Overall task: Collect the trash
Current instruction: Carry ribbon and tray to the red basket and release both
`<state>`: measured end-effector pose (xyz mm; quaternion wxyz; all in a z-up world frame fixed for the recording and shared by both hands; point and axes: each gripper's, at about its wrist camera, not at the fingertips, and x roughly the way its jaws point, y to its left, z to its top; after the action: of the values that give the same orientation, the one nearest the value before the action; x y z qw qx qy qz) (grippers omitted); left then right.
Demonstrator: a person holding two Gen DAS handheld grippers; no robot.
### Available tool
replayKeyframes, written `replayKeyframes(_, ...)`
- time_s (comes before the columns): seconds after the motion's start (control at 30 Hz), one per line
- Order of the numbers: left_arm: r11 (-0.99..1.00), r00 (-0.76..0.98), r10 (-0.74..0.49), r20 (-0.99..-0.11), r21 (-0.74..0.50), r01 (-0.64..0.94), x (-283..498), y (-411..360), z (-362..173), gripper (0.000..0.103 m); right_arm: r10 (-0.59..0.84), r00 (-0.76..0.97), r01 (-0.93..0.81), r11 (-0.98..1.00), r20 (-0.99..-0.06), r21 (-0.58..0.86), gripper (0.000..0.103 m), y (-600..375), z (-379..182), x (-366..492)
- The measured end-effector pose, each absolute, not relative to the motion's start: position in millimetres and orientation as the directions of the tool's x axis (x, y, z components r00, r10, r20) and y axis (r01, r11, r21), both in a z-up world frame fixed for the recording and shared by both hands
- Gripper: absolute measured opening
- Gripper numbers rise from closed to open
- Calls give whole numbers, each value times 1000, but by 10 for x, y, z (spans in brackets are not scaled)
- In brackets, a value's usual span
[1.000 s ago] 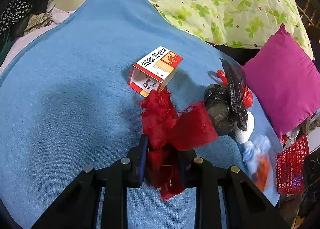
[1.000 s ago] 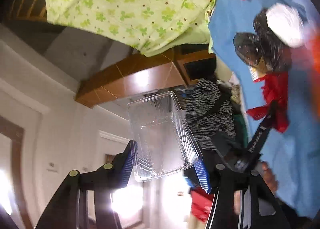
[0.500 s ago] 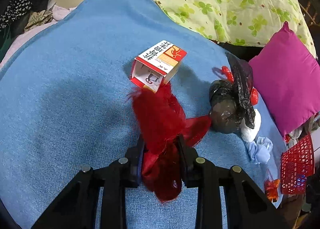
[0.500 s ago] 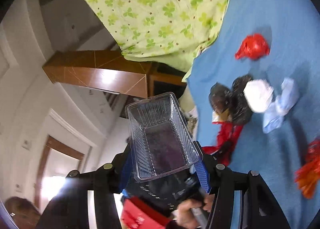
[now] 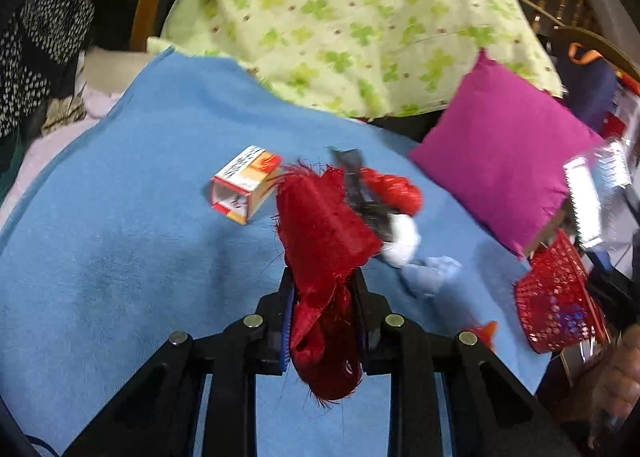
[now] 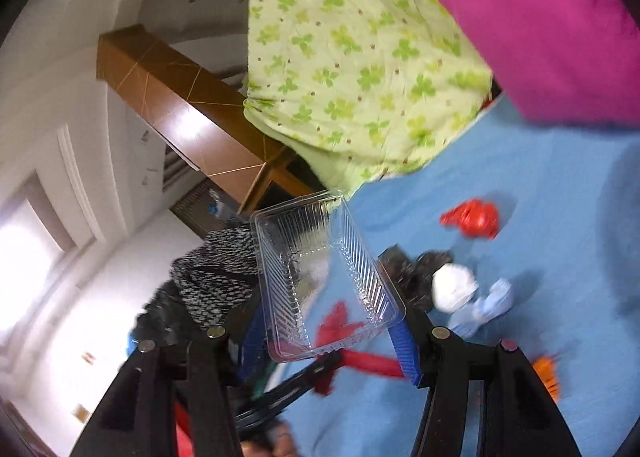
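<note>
My left gripper (image 5: pixel 324 289) holds a frayed red cloth scrap (image 5: pixel 324 229) above the blue blanket (image 5: pixel 120 257); its jaws are closing on the scrap. My right gripper (image 6: pixel 328 337) is shut on a clear ribbed plastic tray (image 6: pixel 320 277), held up in the air. On the blanket lie an open red-and-white carton (image 5: pixel 244 185), a black bag (image 5: pixel 360 197), a crumpled red bag (image 5: pixel 394 187), a white wad (image 5: pixel 402 237), a pale blue tissue (image 5: pixel 432 273) and an orange scrap (image 5: pixel 486 331). The right wrist view shows the red bag (image 6: pixel 474 219) and white wad (image 6: pixel 454 285) beyond the tray.
A magenta pillow (image 5: pixel 500 153) and a green clover quilt (image 5: pixel 360 25) border the blanket at the back and right. A red mesh basket (image 5: pixel 556 297) stands off the blanket's right edge. Patterned clothes (image 5: pixel 36 49) are piled at the left. A hand shows at the lower right.
The left gripper rose and swung right with the red scrap, which now hangs clear of the blanket. The right gripper rolled and lifted with the tray, bringing the blanket and pillow into view.
</note>
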<state>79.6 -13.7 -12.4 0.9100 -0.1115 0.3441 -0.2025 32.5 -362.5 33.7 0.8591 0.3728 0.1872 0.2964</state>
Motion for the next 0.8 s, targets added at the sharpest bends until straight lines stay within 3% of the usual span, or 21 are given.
replayKeyframes(0.4,900,719,-435,-542,-228,372,371,-827,555,26,425,891,-252,754,-159,606,59,-4016,568,-47)
replayKeyframes(0.8,875,760,-449,-470,-58,481,58,-1692,1170,26,64,984,24,877,-167,479,59,-4594,768,-580)
